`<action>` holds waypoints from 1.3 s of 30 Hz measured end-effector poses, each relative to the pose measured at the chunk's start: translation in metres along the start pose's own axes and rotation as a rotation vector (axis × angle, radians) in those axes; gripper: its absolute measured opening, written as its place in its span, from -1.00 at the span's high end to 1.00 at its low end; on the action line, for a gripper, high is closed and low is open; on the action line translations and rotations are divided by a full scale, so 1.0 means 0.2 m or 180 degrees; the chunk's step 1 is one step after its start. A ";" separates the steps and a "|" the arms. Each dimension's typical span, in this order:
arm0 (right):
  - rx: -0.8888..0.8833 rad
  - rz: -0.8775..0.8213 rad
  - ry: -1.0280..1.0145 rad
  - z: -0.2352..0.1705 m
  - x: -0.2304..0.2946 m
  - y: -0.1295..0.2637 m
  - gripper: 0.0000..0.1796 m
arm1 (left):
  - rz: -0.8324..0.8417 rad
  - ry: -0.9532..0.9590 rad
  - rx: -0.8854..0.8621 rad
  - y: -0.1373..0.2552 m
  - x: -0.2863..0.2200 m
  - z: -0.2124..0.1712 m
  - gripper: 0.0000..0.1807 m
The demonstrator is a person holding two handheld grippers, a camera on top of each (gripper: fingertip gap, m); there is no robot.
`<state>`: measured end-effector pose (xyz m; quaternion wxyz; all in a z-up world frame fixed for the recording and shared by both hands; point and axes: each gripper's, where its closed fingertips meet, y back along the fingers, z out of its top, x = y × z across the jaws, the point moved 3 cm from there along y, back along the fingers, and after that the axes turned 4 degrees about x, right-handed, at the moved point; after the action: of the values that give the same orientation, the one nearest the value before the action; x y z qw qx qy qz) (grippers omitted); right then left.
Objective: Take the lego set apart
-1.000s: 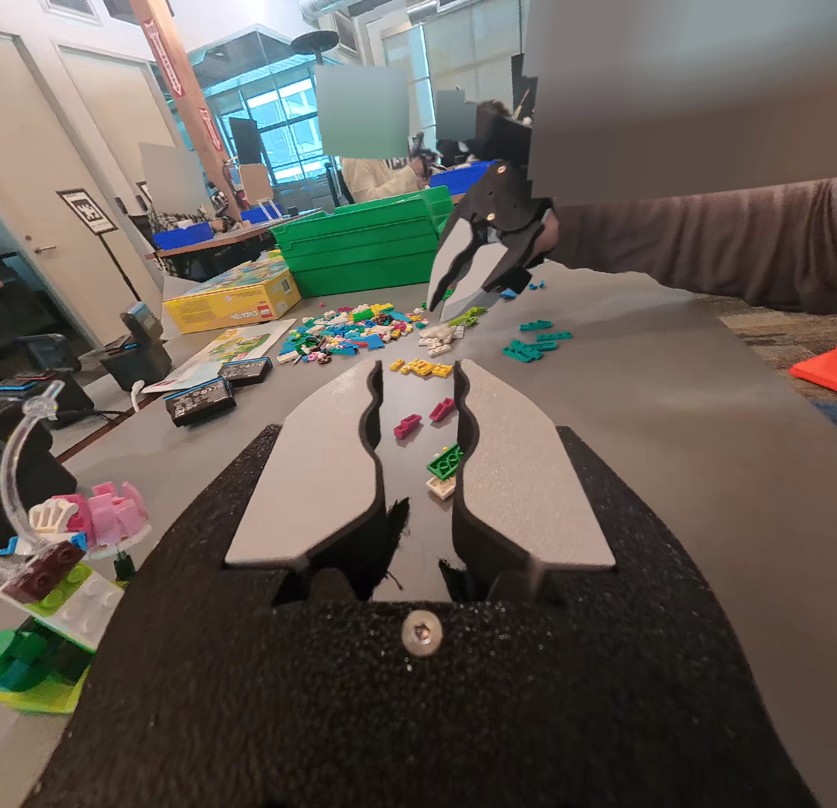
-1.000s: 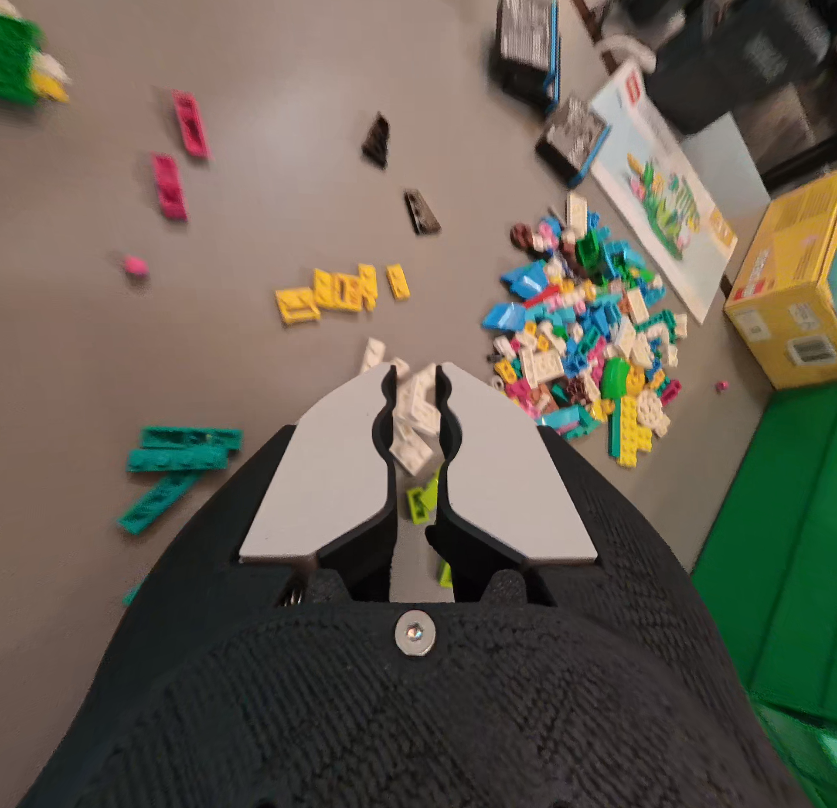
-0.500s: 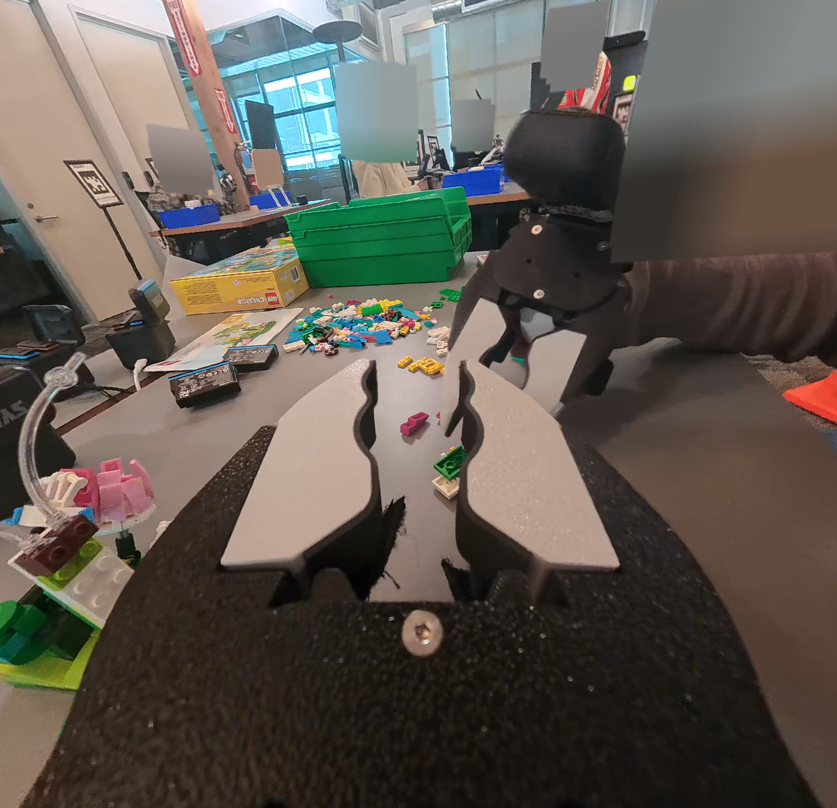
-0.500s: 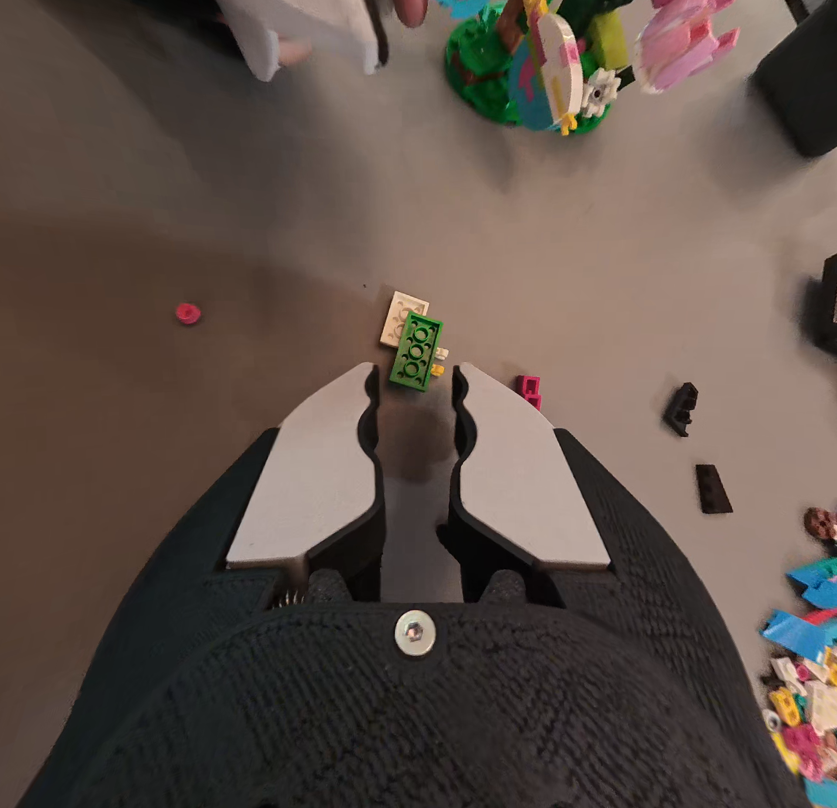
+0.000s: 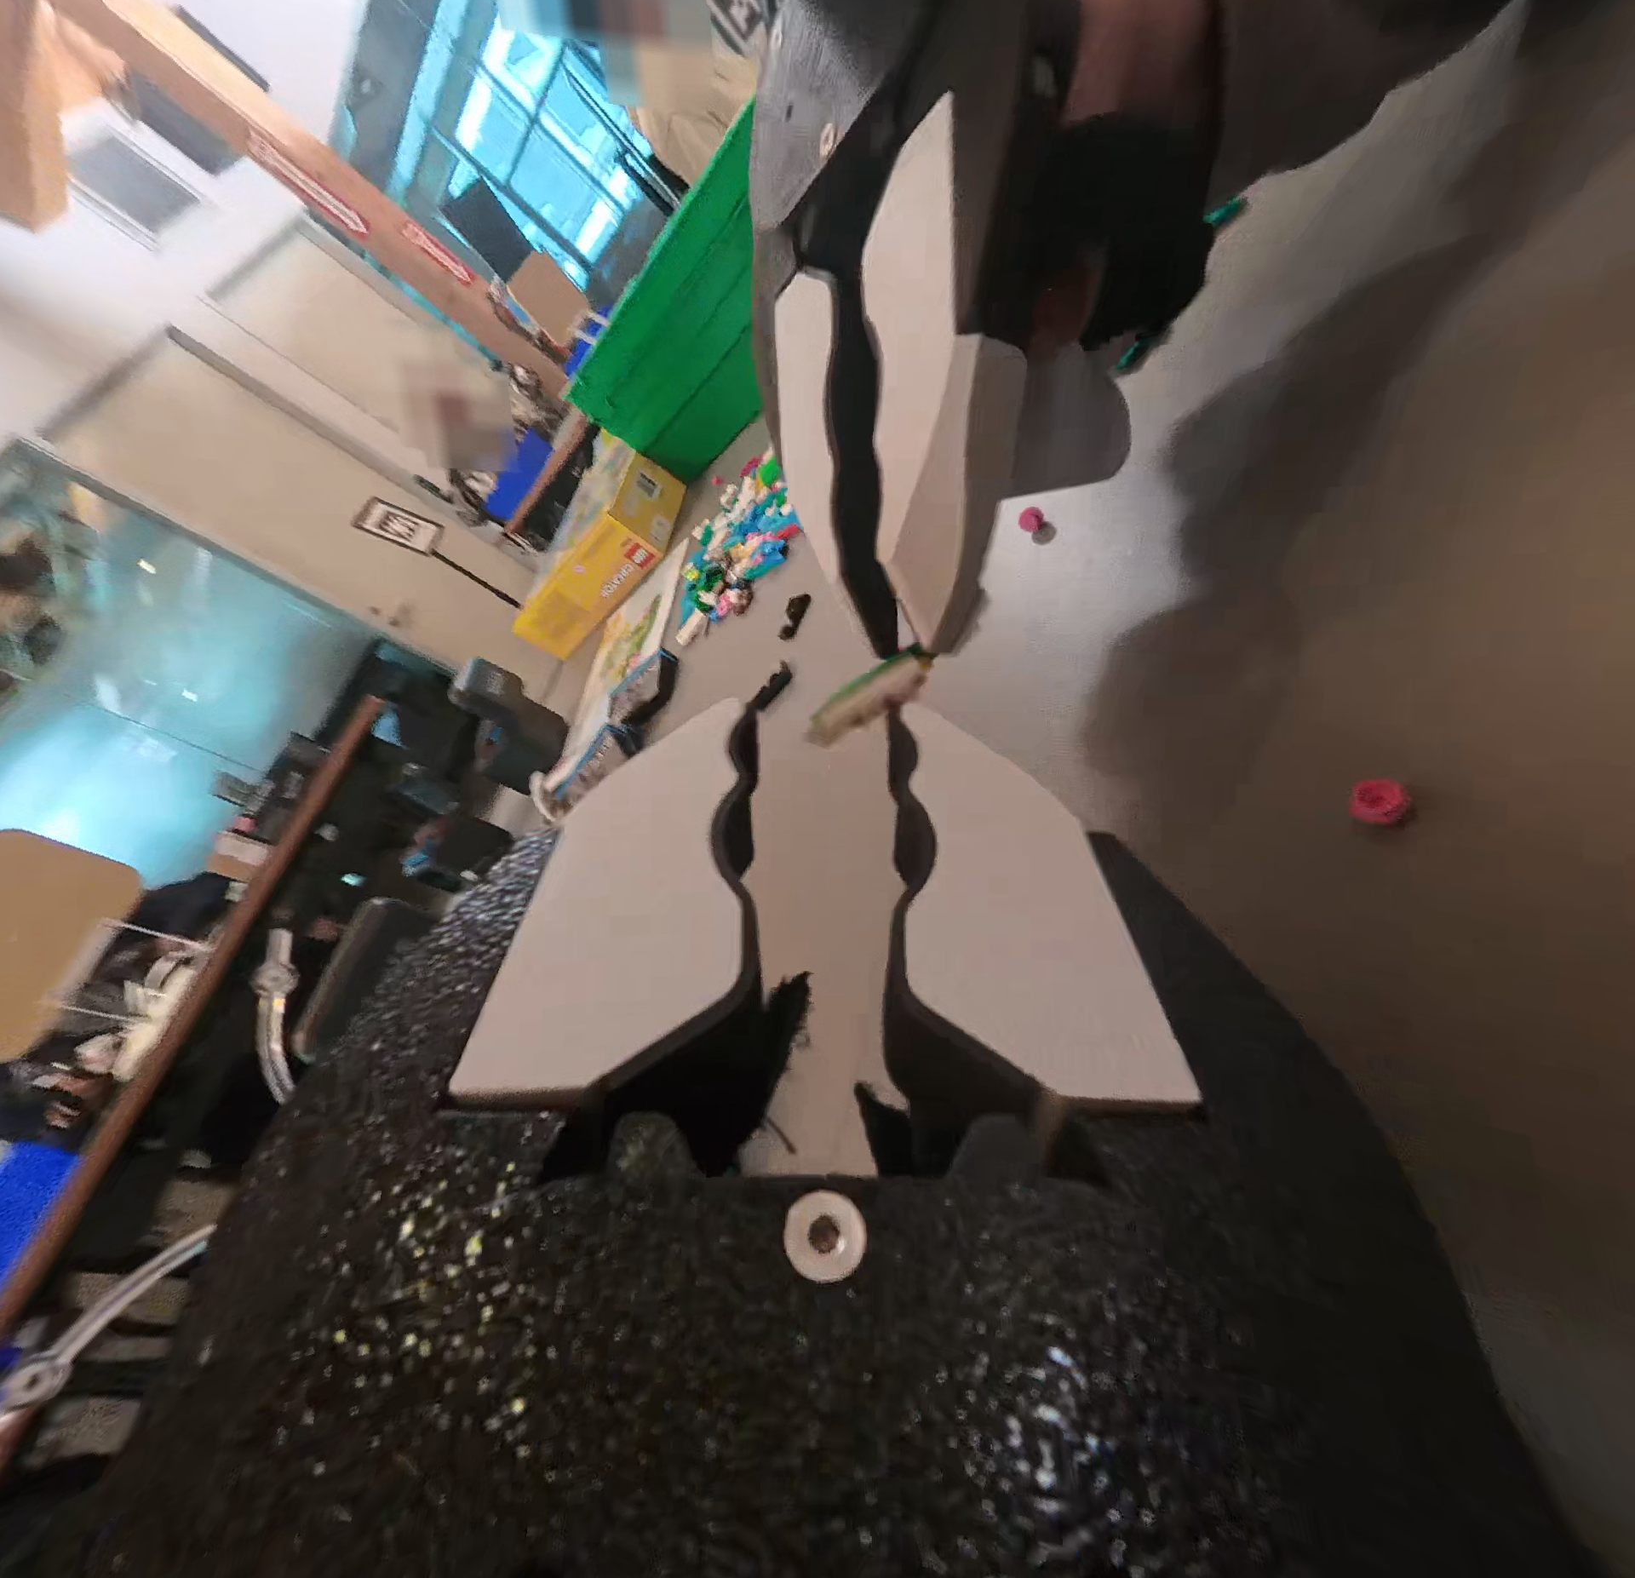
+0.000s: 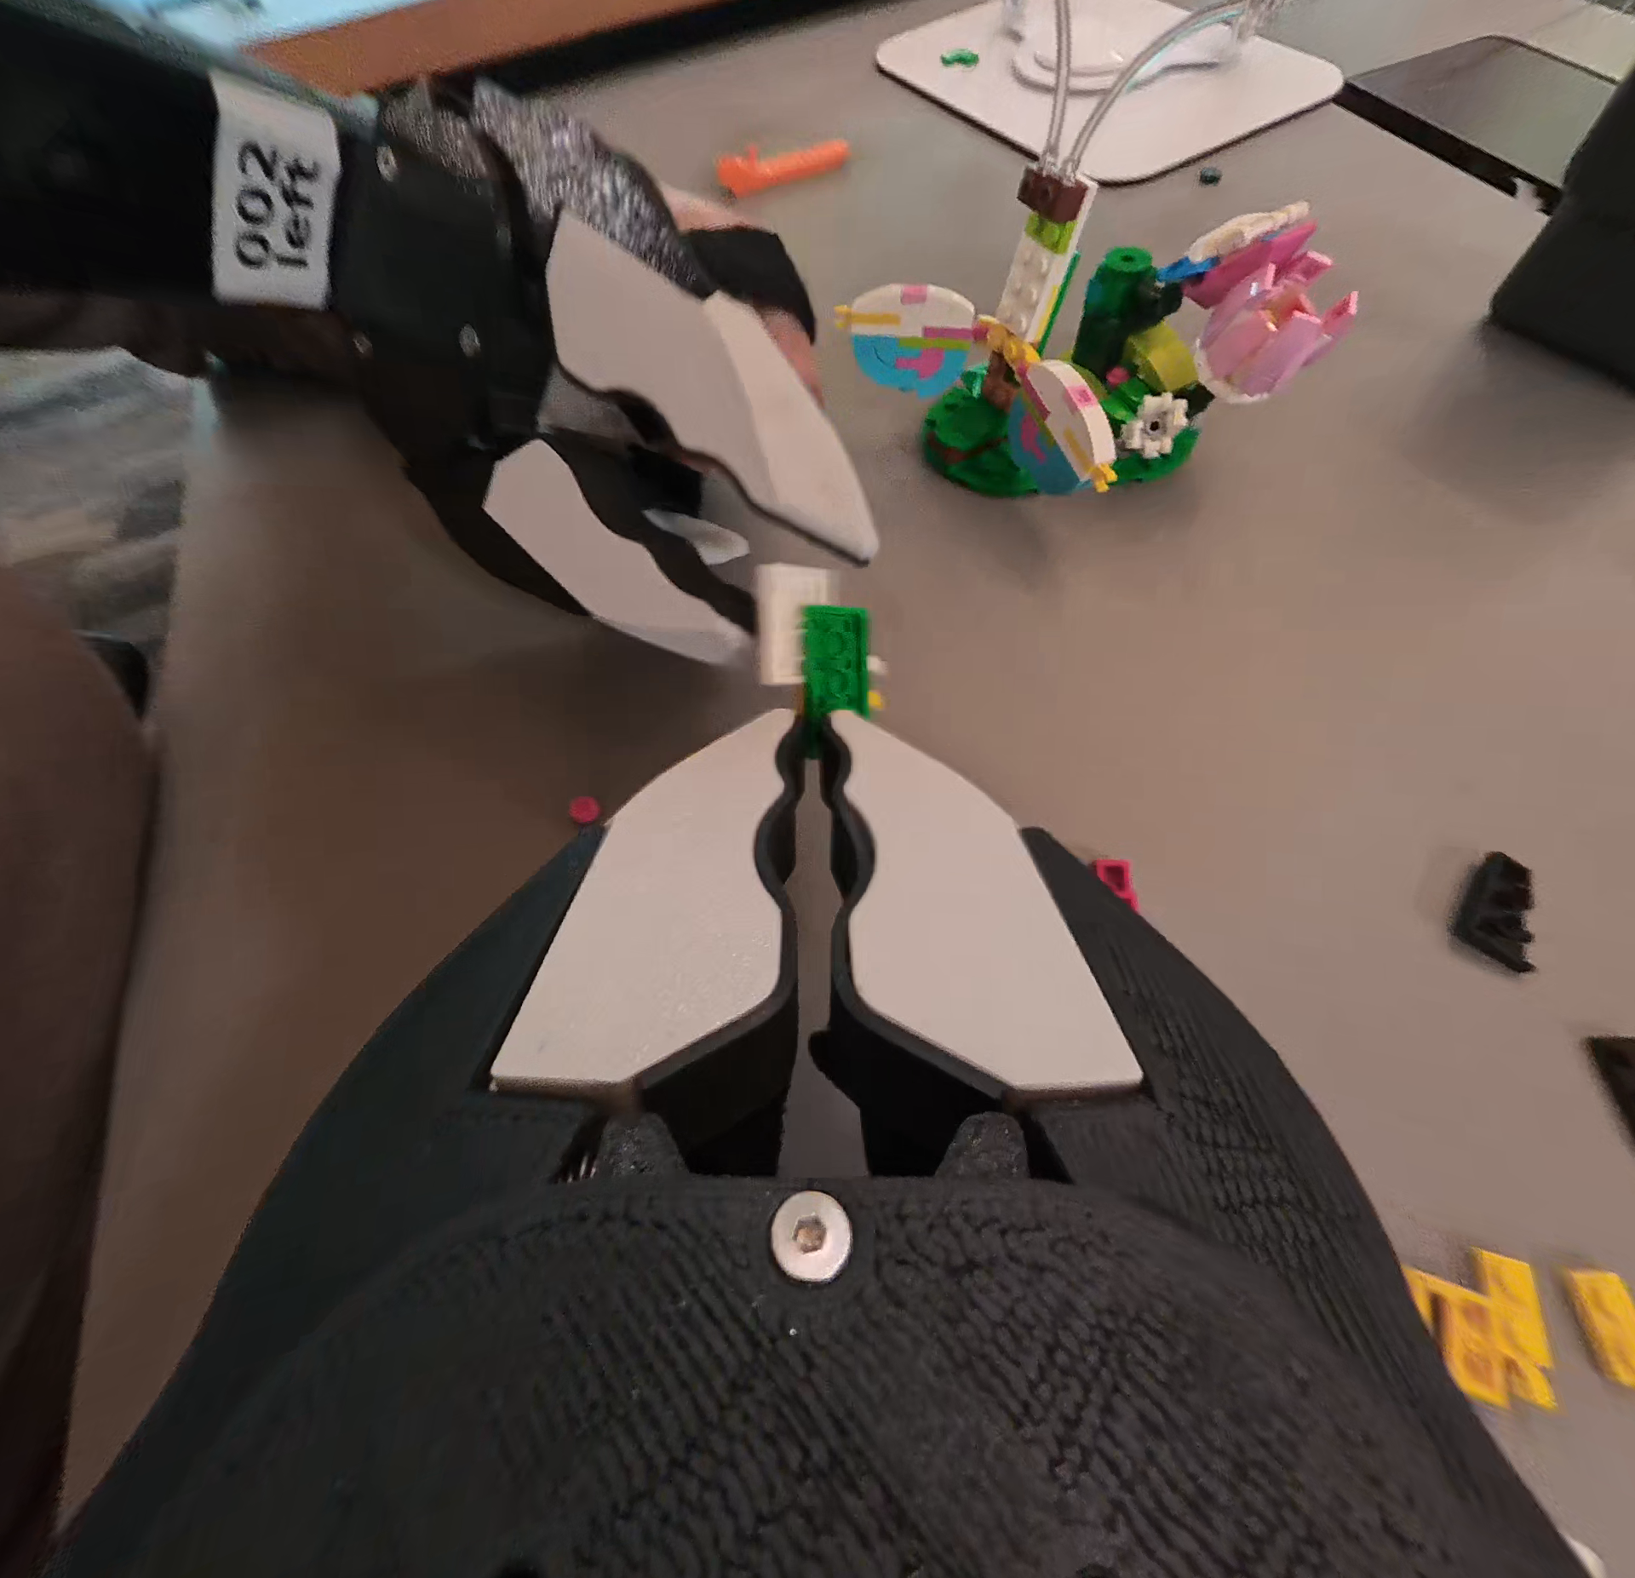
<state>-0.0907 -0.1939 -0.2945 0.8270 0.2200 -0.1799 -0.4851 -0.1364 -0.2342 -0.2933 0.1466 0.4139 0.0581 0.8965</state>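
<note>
My right gripper (image 6: 809, 726) is shut on the edge of a small green plate (image 6: 832, 660) and holds it upright above the grey table (image 6: 1239, 651). A white plate (image 6: 790, 620) is stuck to the green plate's left face. My left gripper (image 6: 801, 598) comes in from the left, tilted, and is open with its tips on either side of the white plate. In the left wrist view the left gripper (image 5: 823, 721) is open, and the green-and-white piece (image 5: 871, 691) hangs from the right gripper (image 5: 902, 642) just past its tips. The flower lego set (image 6: 1062, 385) stands behind.
Yellow plates (image 6: 1486, 1341), black pieces (image 6: 1495, 912), a magenta piece (image 6: 1113, 876) and a red stud (image 6: 584, 808) lie on the table. A white stand (image 6: 1106, 76) and an orange tool (image 6: 779, 164) lie beyond. Green bins (image 5: 681, 332), a yellow box (image 5: 610, 562) and a loose brick pile (image 5: 743, 536) are farther off.
My right gripper has shut on the green-and-white piece that lay on the table and lifted it. My left gripper has tilted over and moved its open tips up to the piece.
</note>
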 end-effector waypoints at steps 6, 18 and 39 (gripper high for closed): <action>-0.0276 0.0129 -0.0145 0.03 0.00 0.03 1.00 | 0.0090 -0.0216 0.0013 0.00 -0.01 -0.02 0.76; 0.0514 -0.0476 0.0914 -0.10 -0.03 -0.12 0.75 | -0.0890 0.0947 0.0709 -0.02 -0.04 -0.14 0.47; 0.0574 -0.0432 0.1706 -0.11 0.01 -0.12 0.78 | -0.2177 0.1951 0.0615 0.03 -0.13 -0.12 0.91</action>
<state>-0.0967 -0.2017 -0.3255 0.7878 0.4245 0.0176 -0.4460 -0.1389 -0.2480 -0.3262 0.3705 0.0989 0.3151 0.8681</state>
